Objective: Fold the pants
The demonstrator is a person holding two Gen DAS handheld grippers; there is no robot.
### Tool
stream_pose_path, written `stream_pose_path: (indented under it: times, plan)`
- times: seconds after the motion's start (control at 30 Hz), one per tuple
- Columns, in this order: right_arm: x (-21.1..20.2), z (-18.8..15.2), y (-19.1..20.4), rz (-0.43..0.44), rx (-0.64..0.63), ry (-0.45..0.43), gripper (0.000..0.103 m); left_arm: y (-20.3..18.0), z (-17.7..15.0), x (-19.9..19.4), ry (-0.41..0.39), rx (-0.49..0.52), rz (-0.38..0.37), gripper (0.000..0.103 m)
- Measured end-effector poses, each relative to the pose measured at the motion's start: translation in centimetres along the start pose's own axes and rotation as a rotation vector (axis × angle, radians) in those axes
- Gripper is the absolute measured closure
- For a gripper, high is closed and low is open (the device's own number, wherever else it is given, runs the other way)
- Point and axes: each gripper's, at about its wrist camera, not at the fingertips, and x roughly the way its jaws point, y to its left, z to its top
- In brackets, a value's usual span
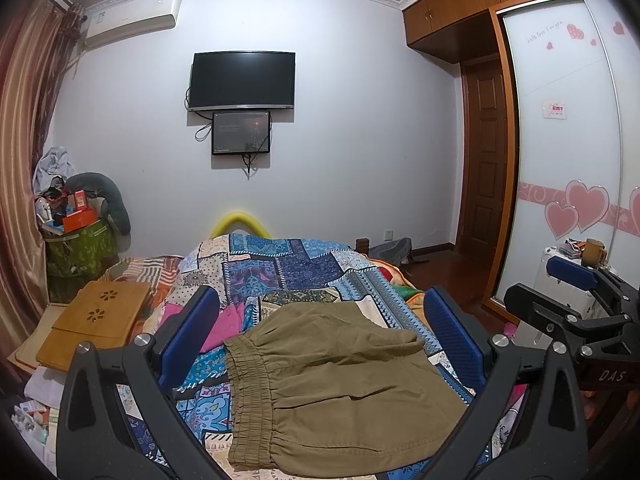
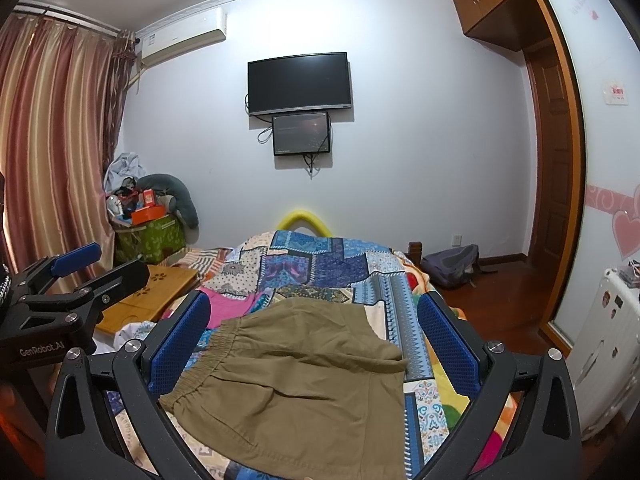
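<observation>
Left tongs (image 1: 320, 332): jaws spread wide, nothing between the blue pads (image 1: 188, 332), held above the bed and clear of the cloth. Right tongs (image 2: 314, 332): likewise spread wide and empty, pads apart on either side of the garment as seen from the right wrist camera. Each pair shows at the edge of the other's view (the right tongs at the far right of the left view, the left tongs at the far left of the right view), both with pads visibly parted.

Pants (image 1: 336, 384): olive-brown, short-legged, lying on the bed below both tongs, apparently doubled over on themselves. The gathered elastic waistband (image 1: 250, 400) runs along the garment's left edge; an upper layer ends in a fold line partway down the cloth. Neither pair of tongs touches the garment.

Bed (image 1: 352, 276): covered by a patchwork quilt in blue, white and pink, on which the pants rest. A pink cloth (image 1: 226, 326) lies on the quilt just beside the waistband. A wooden lap tray (image 1: 100, 316) sits at the bed's left side.

Surroundings: dark wall-mounted television (image 1: 243, 80) on the far wall, a smaller screen (image 1: 241, 133) directly beneath it; striped curtains (image 2: 52, 140) at left; wardrobe with pink heart decals (image 1: 576, 208) at right.
</observation>
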Motion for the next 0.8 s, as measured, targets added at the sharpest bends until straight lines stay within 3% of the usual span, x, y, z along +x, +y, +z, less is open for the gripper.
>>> stream_pose_path:
  times: [0.47, 0.8]
  plan:
    - [0.4, 0.0, 0.1, -0.002, -0.004, 0.01, 0.0, 0.4, 0.0, 0.8, 0.018, -0.012, 0.017, 0.0]
    - [4.7, -1.0, -1.9, -0.021, 0.009, 0.077, 0.0, 3.1, -1.1, 6.5, 0.169, -0.06, 0.018, 0.0]
